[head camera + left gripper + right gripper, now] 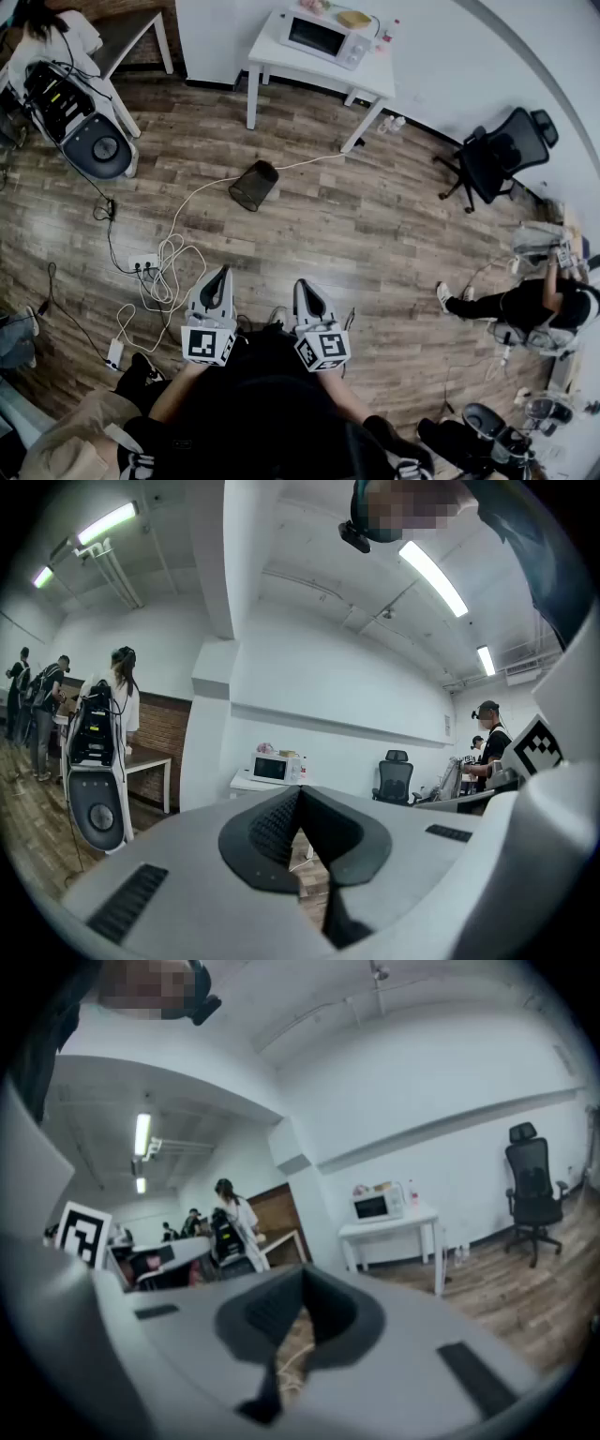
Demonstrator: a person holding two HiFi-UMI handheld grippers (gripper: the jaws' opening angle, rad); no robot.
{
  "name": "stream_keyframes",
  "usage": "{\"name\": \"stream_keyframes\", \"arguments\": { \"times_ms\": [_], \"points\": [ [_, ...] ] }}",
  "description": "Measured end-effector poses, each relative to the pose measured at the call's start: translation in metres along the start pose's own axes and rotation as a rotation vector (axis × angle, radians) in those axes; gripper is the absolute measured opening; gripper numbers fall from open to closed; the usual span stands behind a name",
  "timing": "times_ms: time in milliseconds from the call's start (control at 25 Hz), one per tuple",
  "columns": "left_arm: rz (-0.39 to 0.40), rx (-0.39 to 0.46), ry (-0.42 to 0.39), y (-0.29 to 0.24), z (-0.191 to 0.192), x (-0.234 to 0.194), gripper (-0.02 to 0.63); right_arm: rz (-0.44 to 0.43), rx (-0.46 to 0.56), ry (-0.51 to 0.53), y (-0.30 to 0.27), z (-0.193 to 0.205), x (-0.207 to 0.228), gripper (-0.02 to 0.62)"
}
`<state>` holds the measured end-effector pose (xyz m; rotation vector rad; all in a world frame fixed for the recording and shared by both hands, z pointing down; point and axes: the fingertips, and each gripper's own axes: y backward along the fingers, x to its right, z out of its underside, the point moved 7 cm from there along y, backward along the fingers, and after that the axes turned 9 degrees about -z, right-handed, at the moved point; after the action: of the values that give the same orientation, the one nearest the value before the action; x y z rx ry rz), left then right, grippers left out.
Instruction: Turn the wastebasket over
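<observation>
Left gripper (222, 272) and right gripper (303, 285) are both closed and empty, well apart from the wastebasket (253, 185) on the floor (375, 225).

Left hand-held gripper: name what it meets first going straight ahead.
Probably the white table carrying the microwave; the left hand-held gripper points level at it, likely passing above the wastebasket on the floor. Depth unclear.

Wastebasket (253, 185) on the floor, well ahead of left gripper (223, 274) and right gripper (303, 286). Beyond it, table (281, 64) with microwave (323, 37) on top. Office chair (497, 155) far right, cables (164, 272) just left.
</observation>
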<state>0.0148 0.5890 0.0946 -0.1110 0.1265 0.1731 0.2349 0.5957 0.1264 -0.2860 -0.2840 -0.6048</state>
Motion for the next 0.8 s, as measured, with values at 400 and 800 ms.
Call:
{"name": "stream_keyframes", "arguments": {
  "times_ms": [400, 800],
  "points": [
    [-0.012, 0.002, 0.012, 0.004, 0.007, 0.001, 0.034, -0.013, -0.001, 0.01, 0.005, 0.005, -0.001, 0.032],
    [-0.024, 0.003, 0.013, 0.005, 0.008, 0.012, 0.034, -0.055, 0.025, -0.008, 0.012, 0.0, 0.002, 0.032]
  ]
}}
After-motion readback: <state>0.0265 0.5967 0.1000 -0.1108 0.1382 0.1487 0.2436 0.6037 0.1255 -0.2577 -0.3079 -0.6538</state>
